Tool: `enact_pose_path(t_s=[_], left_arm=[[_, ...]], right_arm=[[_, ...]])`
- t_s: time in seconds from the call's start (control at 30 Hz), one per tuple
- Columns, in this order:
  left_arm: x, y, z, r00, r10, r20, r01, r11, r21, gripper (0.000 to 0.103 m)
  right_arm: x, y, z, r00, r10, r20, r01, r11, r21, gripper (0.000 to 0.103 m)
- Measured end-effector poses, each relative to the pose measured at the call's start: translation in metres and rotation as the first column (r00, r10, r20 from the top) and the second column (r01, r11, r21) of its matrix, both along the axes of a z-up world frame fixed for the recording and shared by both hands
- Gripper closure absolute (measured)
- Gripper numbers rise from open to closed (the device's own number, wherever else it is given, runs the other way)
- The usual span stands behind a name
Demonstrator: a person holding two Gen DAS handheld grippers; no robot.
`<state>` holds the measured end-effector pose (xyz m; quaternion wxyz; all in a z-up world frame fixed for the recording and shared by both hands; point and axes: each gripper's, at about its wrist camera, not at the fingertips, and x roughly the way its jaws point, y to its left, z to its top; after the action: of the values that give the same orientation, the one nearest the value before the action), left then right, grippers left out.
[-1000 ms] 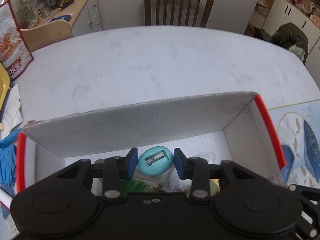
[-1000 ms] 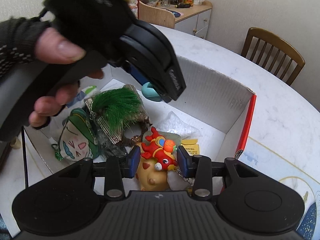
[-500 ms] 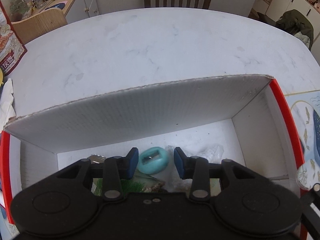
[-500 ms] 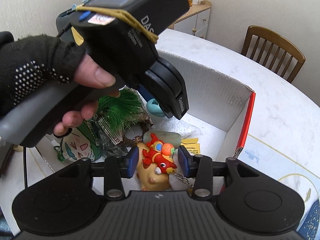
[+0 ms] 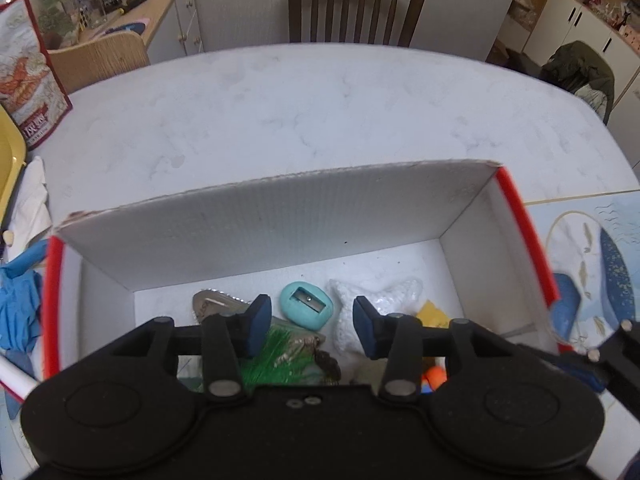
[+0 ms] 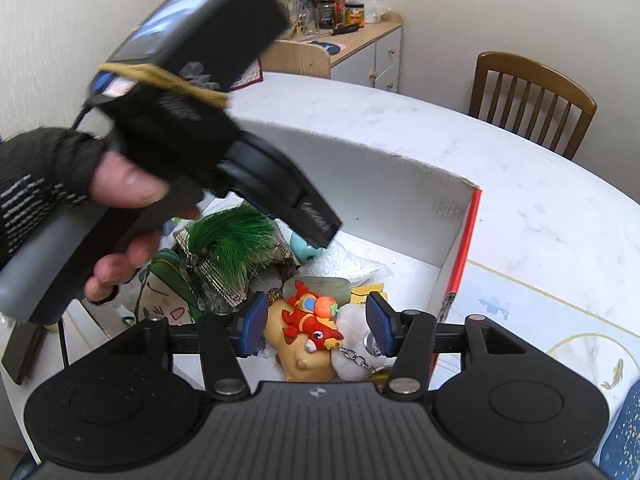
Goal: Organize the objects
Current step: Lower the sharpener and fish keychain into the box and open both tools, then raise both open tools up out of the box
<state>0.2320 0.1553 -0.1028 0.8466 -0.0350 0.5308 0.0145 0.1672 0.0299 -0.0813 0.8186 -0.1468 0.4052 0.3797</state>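
Observation:
A white cardboard box with red edges sits on the table and holds small items. In the left wrist view a teal pencil sharpener lies on the box floor beside a white star-shaped piece and a green tuft. My left gripper is open and empty above them. In the right wrist view my right gripper is open over a red dragon keychain lying on a yellow toy. The green tuft and a green face pouch lie to the left.
The white marble table extends beyond the box. A blue patterned mat lies right of the box, blue cloth and a snack bag to the left. Chairs stand at the far edge.
My left gripper has lifted and pulled back from the sharpener, which now lies free on the box floor. The right gripper's jaws have widened slightly over the dragon keychain.

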Motion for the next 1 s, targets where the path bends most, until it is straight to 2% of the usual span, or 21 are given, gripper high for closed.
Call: enact_pose_path(t_s=[0.47,0.57,0.83,1.0], left_arm=[[-0.058,-0.003,0.059,0.988,0.013,0.152,-0.011,1.0,-0.016,0.04],[-0.071,-0.008,0.069,0.984,0.01,0.18,-0.007,1.0,-0.017,0.039],[-0.104,-0.018,0.088,0.968,0.005,0.251,-0.012,1.0,0.026,0.027],[-0.122,-0.023,0.093,0.959,0.006,0.283,-0.017,0.999,0.037,0.019]], right_arm=[[-0.01,-0.035,0.032,0.999,-0.039,0.007,0.038,0.993,0.111,0.05],[-0.013,-0.042,0.04,0.999,-0.047,0.013,0.045,0.99,0.136,0.045],[-0.021,-0.061,0.055,0.998,-0.053,0.021,0.048,0.981,0.187,0.044],[-0.03,-0.071,0.062,0.998,-0.055,0.039,0.046,0.975,0.219,0.038]])
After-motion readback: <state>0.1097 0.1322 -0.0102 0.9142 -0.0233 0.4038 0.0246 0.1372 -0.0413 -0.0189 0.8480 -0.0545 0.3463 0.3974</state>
